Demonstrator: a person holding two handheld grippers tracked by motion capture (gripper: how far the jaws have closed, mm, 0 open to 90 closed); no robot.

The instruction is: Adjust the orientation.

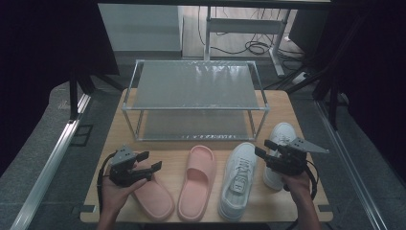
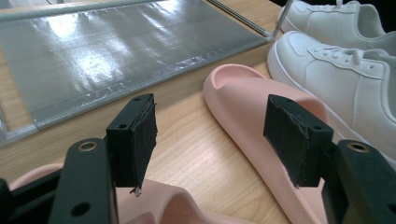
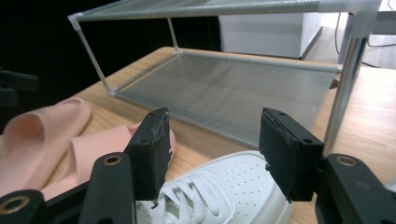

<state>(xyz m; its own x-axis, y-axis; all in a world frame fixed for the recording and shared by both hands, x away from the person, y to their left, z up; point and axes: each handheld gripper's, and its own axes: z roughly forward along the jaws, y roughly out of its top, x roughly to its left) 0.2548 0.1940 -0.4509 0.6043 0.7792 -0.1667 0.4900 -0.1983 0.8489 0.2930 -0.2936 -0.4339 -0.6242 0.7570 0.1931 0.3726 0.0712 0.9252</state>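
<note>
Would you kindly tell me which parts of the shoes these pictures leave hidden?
- Left pink slipper, high view: its toe lies under the left claw and hand.
- Right white sneaker, high view: its heel is covered by the right claw.
- Sneaker, right gripper view: cut off by the bottom edge.

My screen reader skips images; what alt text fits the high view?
Two hand-held grippers, left gripper and right gripper, hover open over two pink slides and two white sneakers lined up on a wooden table before an empty two-tier rack.

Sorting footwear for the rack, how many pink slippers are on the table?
2. One pink slipper lies under the left gripper near the table's front edge; the other pink slipper lies just right of it, beside a white sneaker.
</note>
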